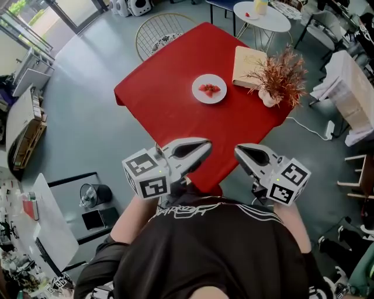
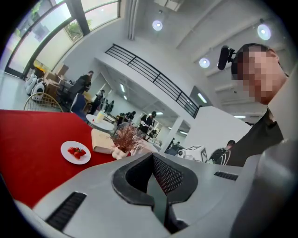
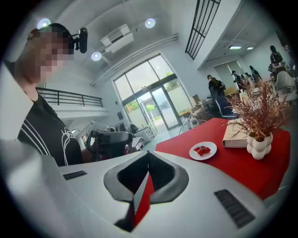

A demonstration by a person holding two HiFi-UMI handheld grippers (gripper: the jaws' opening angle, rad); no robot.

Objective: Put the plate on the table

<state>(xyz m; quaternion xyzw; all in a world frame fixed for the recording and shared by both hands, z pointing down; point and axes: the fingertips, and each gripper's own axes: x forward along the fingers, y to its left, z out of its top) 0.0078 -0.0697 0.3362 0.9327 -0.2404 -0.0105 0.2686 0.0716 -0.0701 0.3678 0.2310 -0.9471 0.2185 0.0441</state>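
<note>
A white plate [image 1: 209, 99] with strawberries on it rests on the red table [image 1: 163, 117], near the far side. It also shows in the left gripper view as the plate [image 2: 75, 158] and in the right gripper view as the plate [image 3: 203, 153]. My left gripper [image 1: 207, 146] and right gripper [image 1: 238, 150] hover side by side over the table's near corner, close to my body and well short of the plate. Both have their jaws together with nothing between them. The left gripper [image 2: 152, 155] and right gripper [image 3: 149, 153] point towards the table.
A tan book [image 1: 248, 61] and a dried plant in a white vase [image 1: 280, 79] stand to the right of the plate. A wire chair [image 1: 158, 32] and a round white side table [image 1: 263, 17] stand beyond the red table. Furniture lines the room's edges.
</note>
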